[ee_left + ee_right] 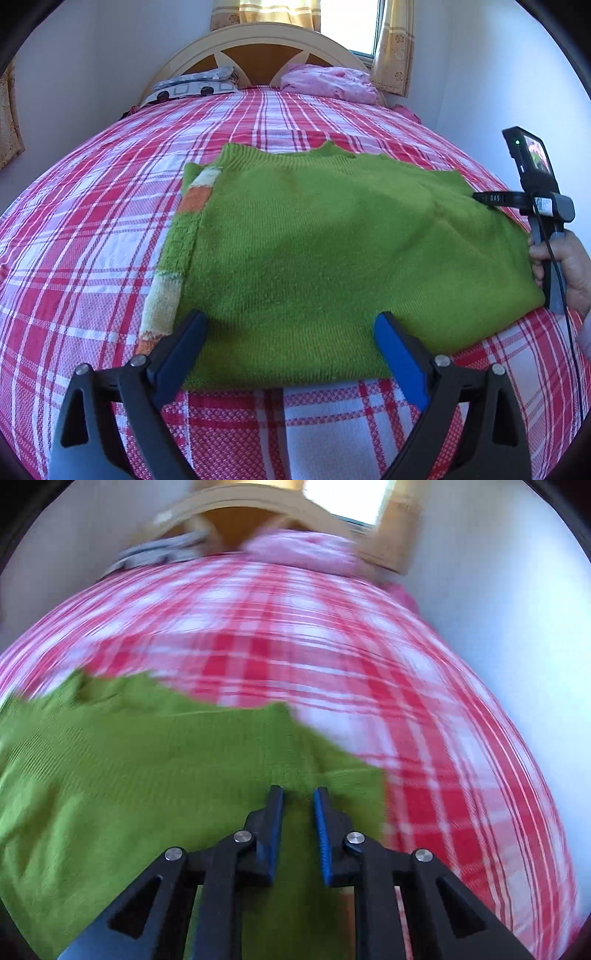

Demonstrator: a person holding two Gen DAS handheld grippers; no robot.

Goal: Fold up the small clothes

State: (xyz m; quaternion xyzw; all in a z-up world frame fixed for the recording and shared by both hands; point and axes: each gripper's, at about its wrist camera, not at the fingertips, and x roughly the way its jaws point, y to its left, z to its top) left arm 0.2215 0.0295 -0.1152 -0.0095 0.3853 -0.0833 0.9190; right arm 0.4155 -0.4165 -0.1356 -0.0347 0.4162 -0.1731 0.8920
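**Sweater flat on bed, both claws at its edges**

Green sweater [332, 251] lies flat on the plaid bed [92, 240], well short of the headboard [258, 48]. Left sleeve folded in along the sweater's left edge, striped cuff showing. Collar points toward the headboard, hem toward the camera, so the long axis here looks side to side, though fisheye bends it.

Left gripper [291, 332] sits at the sweater's near hem, jaws wide apart, one finger each side of a stretch of hem, nothing clamped. Sweater lies straight ahead of it.

Right gripper [298, 797] is over the sweater's right part, jaws nearly together with a narrow gap; green knit shows through the gap. Cannot tell whether cloth is pinched at the tips, since the view is motion-blurred. In the left view this gripper [491, 199] shows side-on at the sweater's right edge, held by the right hand [565, 273].

Judgement: right sleeve side is already tucked or being handled; next fold likely hem toward collar or right side across. Right gripper is nearer the right edge, left nearer the hem. Risk: knit is thick and floppy, a one-point grab will sag and skew the fold.
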